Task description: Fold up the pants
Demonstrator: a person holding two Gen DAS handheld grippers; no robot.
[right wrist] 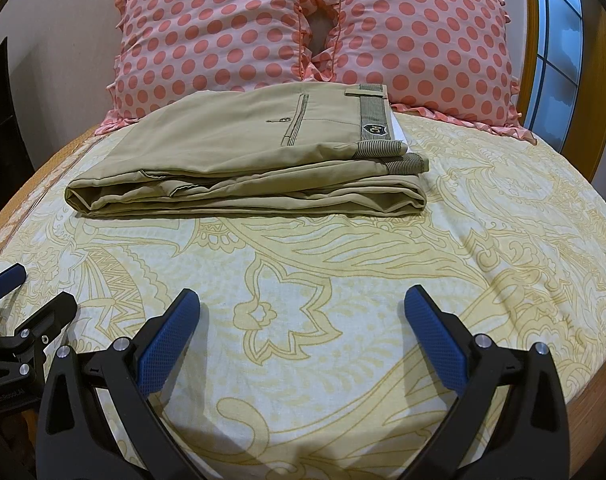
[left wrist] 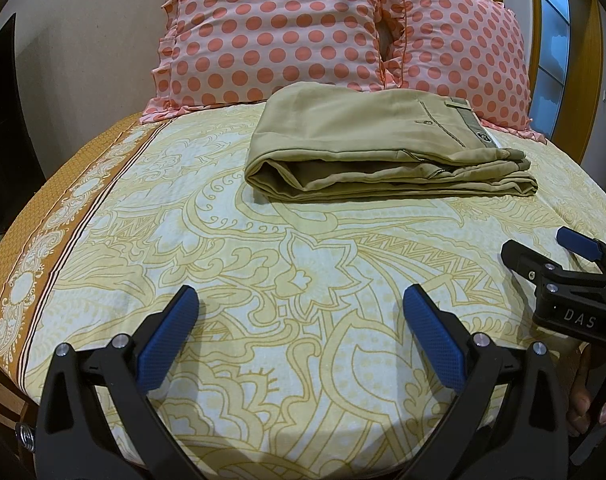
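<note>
Khaki pants (left wrist: 367, 140) lie folded in a flat stack on the bed, in front of the pillows; they also show in the right wrist view (right wrist: 239, 156), waistband to the right. My left gripper (left wrist: 301, 304) is open and empty, above the bedsheet well short of the pants. My right gripper (right wrist: 302, 304) is open and empty too, the same distance back. The right gripper shows at the right edge of the left wrist view (left wrist: 543, 248), and the left gripper at the left edge of the right wrist view (right wrist: 31, 292).
Two pink polka-dot pillows (left wrist: 287, 28) (right wrist: 423, 36) lean against the wall behind the pants. A yellow patterned bedsheet (left wrist: 263, 260) covers the bed, with an orange border on the left (left wrist: 43, 240). A wooden door frame and window (right wrist: 559, 60) stand at the right.
</note>
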